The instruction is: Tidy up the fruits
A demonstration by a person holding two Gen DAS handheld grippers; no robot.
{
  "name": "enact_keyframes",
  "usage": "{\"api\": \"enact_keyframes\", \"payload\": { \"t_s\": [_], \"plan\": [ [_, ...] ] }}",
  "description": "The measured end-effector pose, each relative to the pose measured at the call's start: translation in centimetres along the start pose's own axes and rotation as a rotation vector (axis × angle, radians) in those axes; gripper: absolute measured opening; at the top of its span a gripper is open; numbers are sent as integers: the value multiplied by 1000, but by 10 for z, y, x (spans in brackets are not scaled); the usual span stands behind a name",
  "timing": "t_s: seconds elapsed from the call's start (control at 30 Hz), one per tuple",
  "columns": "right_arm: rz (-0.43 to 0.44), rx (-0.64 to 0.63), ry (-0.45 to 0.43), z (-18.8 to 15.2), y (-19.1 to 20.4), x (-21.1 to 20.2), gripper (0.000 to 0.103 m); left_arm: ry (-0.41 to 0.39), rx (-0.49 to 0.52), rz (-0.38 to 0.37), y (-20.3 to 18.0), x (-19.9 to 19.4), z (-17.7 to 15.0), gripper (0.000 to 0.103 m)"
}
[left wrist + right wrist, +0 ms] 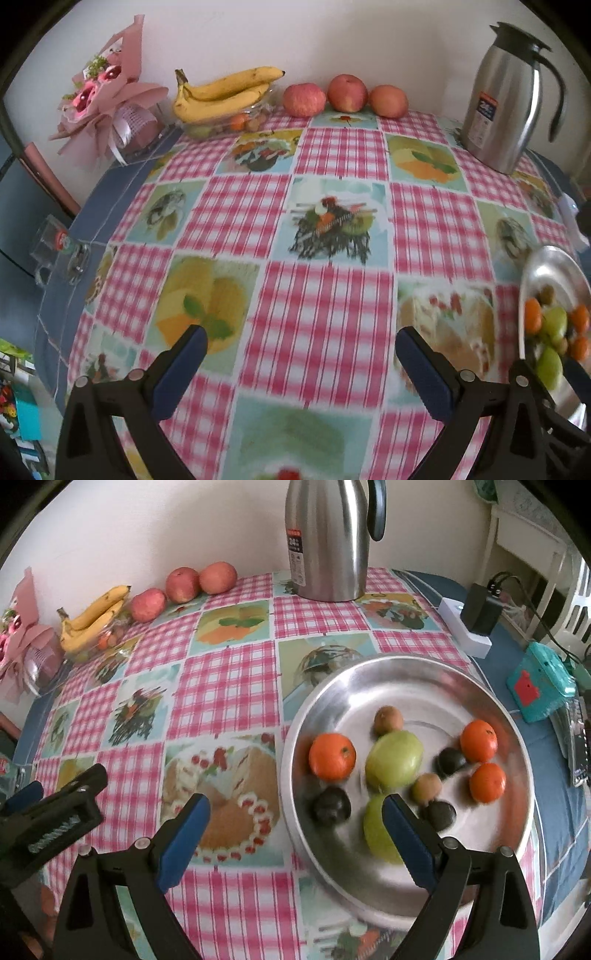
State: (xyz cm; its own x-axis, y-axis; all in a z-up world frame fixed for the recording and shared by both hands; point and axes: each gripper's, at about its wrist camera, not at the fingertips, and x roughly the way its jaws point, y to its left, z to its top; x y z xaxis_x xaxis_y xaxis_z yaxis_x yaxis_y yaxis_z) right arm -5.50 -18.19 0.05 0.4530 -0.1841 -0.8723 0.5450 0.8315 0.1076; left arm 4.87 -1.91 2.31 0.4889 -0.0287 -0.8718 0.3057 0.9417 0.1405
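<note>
Fruits wait in two places on my table [343,302], which has a pink checked cloth with food pictures.

From my left wrist camera I see my left gripper [301,334] with its blue fingers [184,365] wide apart, and between them only the cloth. It hangs above the near part of the table and holds nothing. At the far edge, against the wall, a bunch of bananas [221,94] lies on a glass bowl [221,123] with small fruits inside. Just right of it three apples [347,94] stand in a row. A steel jug [506,99] stands at the far right, and a pink bouquet [107,96] at the far left. At the right border I see part of the metal plate [550,266] with fruits.

From my right wrist camera I see my right gripper [295,810] with its jaws also wide apart and clamped on nothing. Its right finger is over the near part of the metal plate [424,683], its left finger over the cloth beside the plate. In the plate lie three oranges [332,756], two green fruits [393,758], two small brown fruits [388,720] and three dark ones [330,806]. One green fruit is partly hidden behind my right finger. My left gripper [55,805] shows at the left border. A white power strip [465,631] with a black plug and a turquoise box [539,683] lie right of the plate.
</note>
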Motion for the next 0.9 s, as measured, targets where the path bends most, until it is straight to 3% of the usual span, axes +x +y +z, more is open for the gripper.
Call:
{"api": "enact_keyframes", "payload": {
  "t_s": [0.2,0.33,0.47,0.9],
  "plan": [
    [2,-13,-4,-26,2,-20,94,-50,32,-21,12,-32,-31,103],
    [-8,-12,-36,-33,1,-35,94,-33,54,-52,16,-35,-48,103],
    [-16,6,-78,-35,-3,-47,94,-33,47,-60,18,-36,-48,103],
    [1,-2,-38,-35,1,-38,94,-17,19,-63,27,-29,-44,103]
  ]
}}
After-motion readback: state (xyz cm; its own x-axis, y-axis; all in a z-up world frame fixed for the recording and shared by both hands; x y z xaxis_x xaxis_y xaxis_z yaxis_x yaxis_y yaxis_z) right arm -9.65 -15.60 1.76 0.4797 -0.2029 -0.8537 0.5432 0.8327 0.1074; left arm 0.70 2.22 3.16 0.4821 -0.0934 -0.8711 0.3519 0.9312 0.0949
